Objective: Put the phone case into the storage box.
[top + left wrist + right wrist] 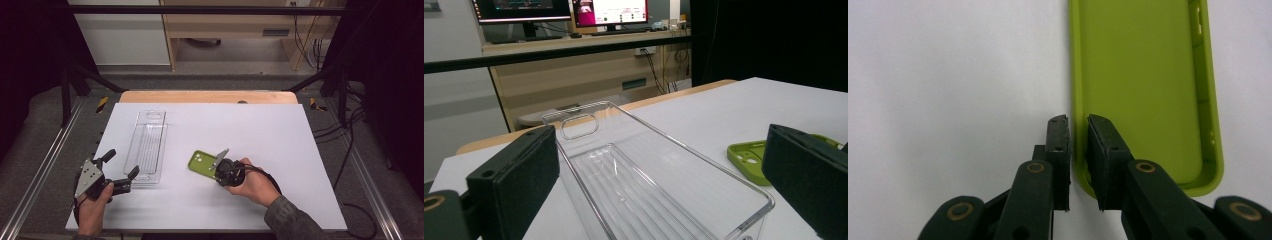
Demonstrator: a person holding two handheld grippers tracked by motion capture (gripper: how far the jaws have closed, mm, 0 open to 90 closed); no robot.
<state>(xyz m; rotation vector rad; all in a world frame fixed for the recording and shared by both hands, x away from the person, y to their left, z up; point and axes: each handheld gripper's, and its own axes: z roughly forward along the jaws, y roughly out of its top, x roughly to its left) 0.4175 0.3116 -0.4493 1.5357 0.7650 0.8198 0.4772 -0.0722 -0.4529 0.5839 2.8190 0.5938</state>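
Lying on the white table (280, 150), a clear plastic tray (147, 145) sits well left of centre, with the left gripper (120, 172) spread wide at its near end. Right of it, the right gripper (1077, 131) pinches the green phone case (1143, 90) by its side wall.

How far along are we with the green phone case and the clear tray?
Early stage. Done: the right gripper has its jaws closed on the green phone case's side wall. In hand: the case lies on the white table. Left: lifting it into the empty clear tray; the left gripper waits open beside it.
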